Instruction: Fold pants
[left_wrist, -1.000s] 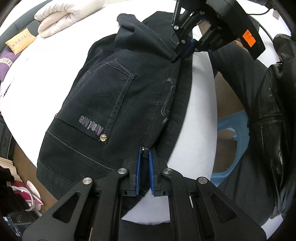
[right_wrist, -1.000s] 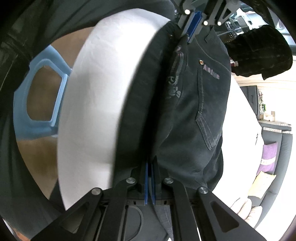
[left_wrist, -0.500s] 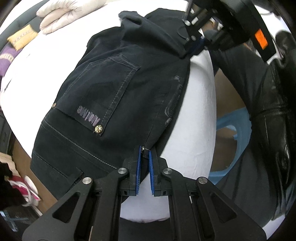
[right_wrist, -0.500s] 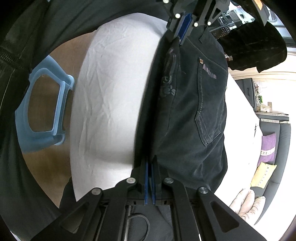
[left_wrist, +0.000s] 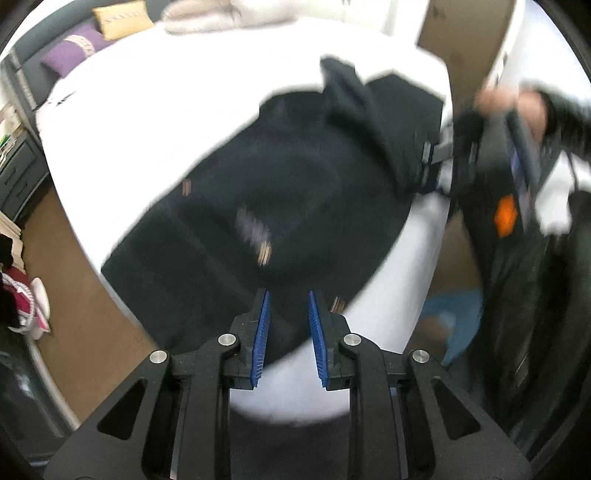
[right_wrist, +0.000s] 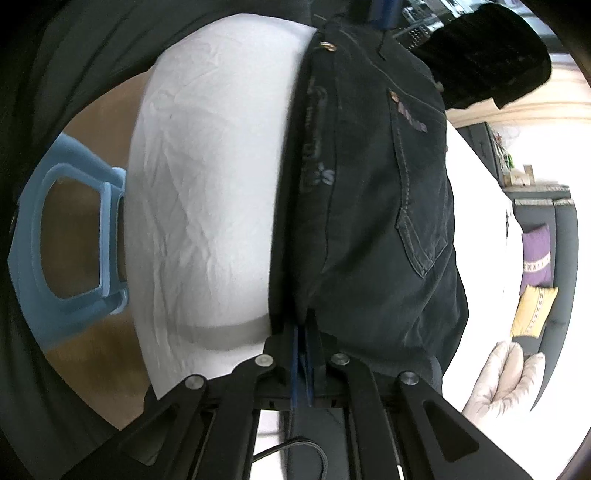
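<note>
While its blue pads have just been spreading, the left hand-held gripper (left_wrist: 287, 325) stands slightly parted with the waist edge of the pants (left_wrist: 280, 192) lying loose between and just beyond them, no longer pinched. The right hand-held gripper (right_wrist: 303, 356) is pressed together on the folded edge right at its tips. Ahead of both, the dark pants lie doubled on the white bed (right_wrist: 207, 192), back pocket up. To do this release well, I judge the right should let go only once the fold rests flat and aligned.
</note>
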